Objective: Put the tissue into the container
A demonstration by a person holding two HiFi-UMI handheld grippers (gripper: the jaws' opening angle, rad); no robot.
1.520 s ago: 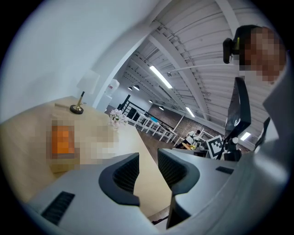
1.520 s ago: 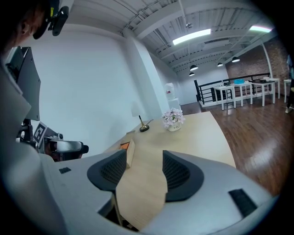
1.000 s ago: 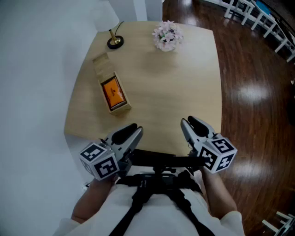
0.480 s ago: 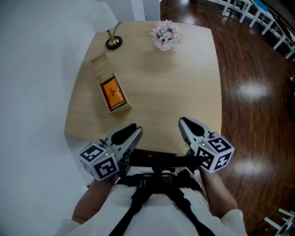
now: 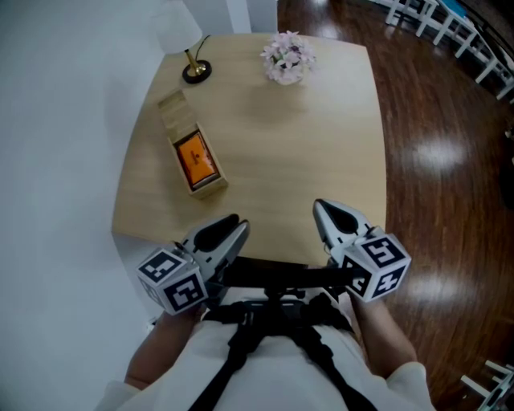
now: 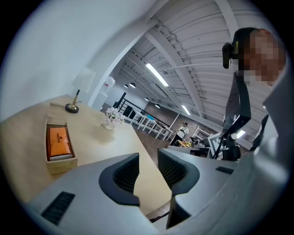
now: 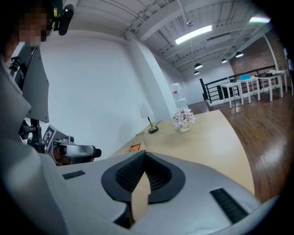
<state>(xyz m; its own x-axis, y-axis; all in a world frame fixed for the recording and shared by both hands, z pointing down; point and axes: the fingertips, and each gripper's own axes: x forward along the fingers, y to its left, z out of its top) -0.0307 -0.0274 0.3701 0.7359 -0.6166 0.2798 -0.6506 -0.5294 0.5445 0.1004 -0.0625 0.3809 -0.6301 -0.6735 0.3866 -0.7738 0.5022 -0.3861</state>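
Your left gripper (image 6: 148, 160) stays slightly apart and empty, your right gripper (image 7: 144, 158) pinched together on nothing, both barely drifting over the surface's (image 5: 305, 144) near edge, the orange tissue (image 5: 196, 159) already inside the wooden container (image 5: 210, 188), so it looks finished.

Lamp (image 5: 195, 71): shade cut off by the head view's top edge, its outline lost against the pale wall. Tissue pack (image 5: 196, 159): print too small to read. Container (image 5: 210, 186): in the right gripper view almost wholly hidden behind that tool's body, only an orange sliver showing. Surface (image 5: 305, 144): near edge partly covered by the left tool (image 5: 238, 226) and the right tool (image 5: 320, 209). White railing (image 5: 438, 20): cut off at the top right corner. Distant person (image 6: 184, 130): too small for detail. White frame (image 5: 486, 385): cut off at the corner, kind unclear.
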